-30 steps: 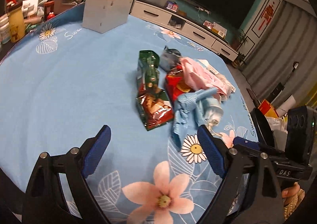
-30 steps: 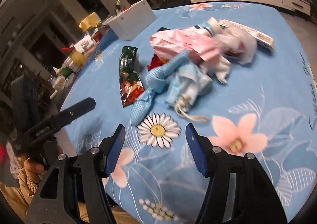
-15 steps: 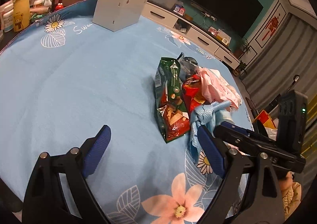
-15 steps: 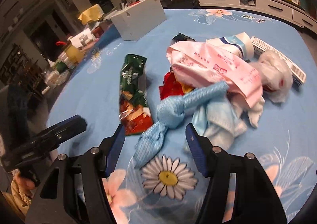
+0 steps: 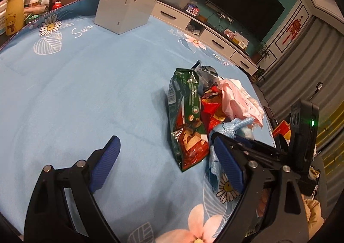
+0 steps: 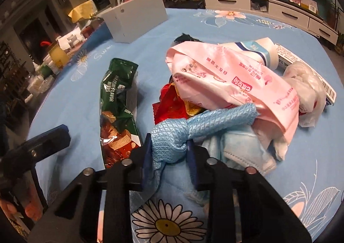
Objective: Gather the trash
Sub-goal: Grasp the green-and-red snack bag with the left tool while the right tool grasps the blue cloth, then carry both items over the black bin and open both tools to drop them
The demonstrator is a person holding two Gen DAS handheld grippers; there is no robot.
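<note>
My right gripper (image 6: 168, 152) just closed, fingers pinching knotted blue cloth (image 6: 169, 135); left gripper (image 5: 165, 163) spread, idle. Next: lift cloth clear of wrappers beyond fingers.

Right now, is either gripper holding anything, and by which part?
The right gripper has just closed on the knotted light-blue textured cloth, gripping its knot. The left gripper is open over the blue floral tablecloth, holding nothing.

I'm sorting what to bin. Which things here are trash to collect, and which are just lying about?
Trash to collect:
- blue knotted cloth, clamped in the right gripper
- green wafer packet
- red wrapper
- pink plastic bag
- white plastic bag

Just lying about:
- white box
- yellow bottle
- flowered tablecloth
</note>
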